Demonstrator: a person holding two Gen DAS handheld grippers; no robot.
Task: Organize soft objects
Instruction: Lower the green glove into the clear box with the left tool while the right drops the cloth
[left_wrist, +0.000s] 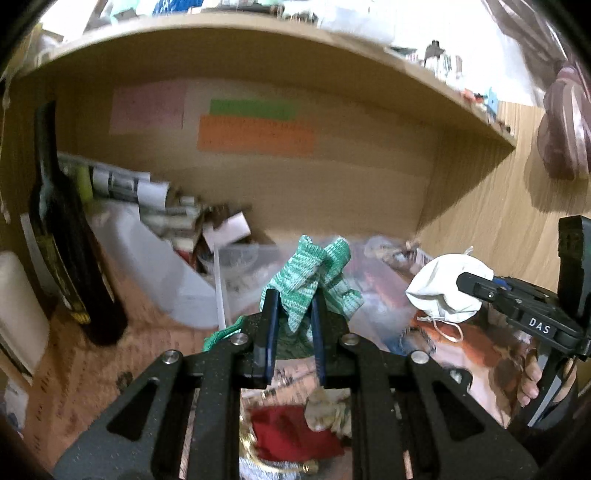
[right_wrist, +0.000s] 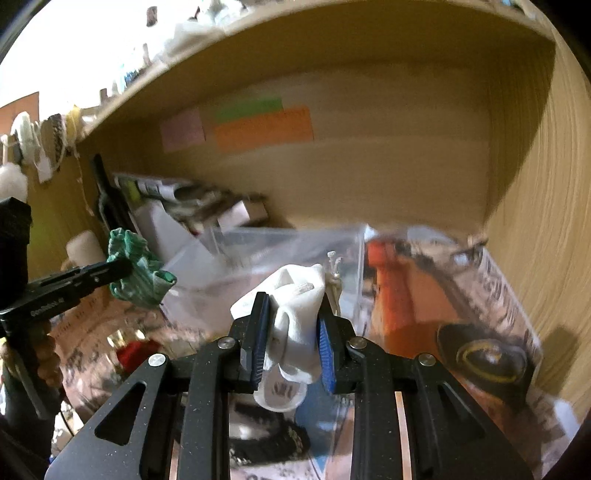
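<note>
My left gripper (left_wrist: 293, 302) is shut on a green-and-white knit cloth (left_wrist: 314, 273) and holds it above the desk, in front of a clear plastic bin (left_wrist: 255, 258). The cloth also shows in the right wrist view (right_wrist: 138, 271). My right gripper (right_wrist: 293, 302) is shut on a white face mask (right_wrist: 295, 314) with elastic straps, held near the bin's front wall (right_wrist: 280, 258). The mask also shows in the left wrist view (left_wrist: 447, 288), to the right of the cloth. The two grippers are side by side.
A dark bottle (left_wrist: 62, 229) stands at the left under the wooden shelf (left_wrist: 258, 48). Boxes and papers (left_wrist: 155, 195) fill the back left. A red cloth (left_wrist: 291, 432) and magazines (left_wrist: 480, 354) lie on the desk. A dark round object (right_wrist: 487, 358) lies at the right.
</note>
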